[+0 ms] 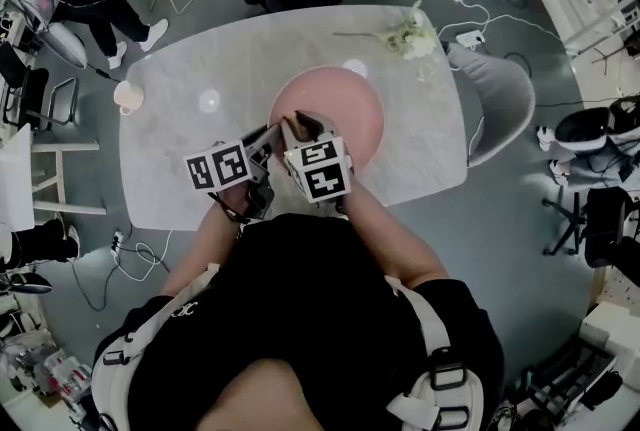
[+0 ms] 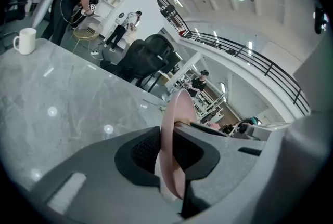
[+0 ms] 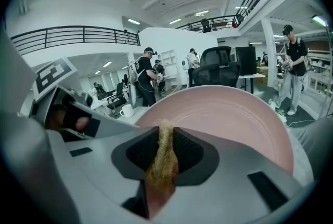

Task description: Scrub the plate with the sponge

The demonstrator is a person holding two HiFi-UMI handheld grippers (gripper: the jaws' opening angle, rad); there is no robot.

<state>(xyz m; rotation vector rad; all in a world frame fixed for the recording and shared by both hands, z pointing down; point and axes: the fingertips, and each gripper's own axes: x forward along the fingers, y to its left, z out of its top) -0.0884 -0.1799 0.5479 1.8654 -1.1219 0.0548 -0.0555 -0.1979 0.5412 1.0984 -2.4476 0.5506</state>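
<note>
Plate (image 1: 340,109), pink and round, at the near middle of the counter (image 1: 200,169). Near left rim pinched between the jaws of the left gripper (image 2: 169,151), both pads flat against it. Seen edge-on from that gripper; resting on the counter or lifted off it, impossible to tell. Sponge (image 3: 162,163), tan and fibrous, squeezed thin between the jaws of the right gripper (image 3: 165,151). Tip sticking out toward the plate's near rim, with the plate's inner face spread wide beyond it; contact with the plate not clear. Both grippers close side by side over the plate's near edge. White mug (image 1: 128,97) near the counter's left edge, well apart from the plate. Pale flowers (image 1: 412,39) at the far right of the counter. Grey chair (image 1: 500,104) just beside the counter's right end.
</note>
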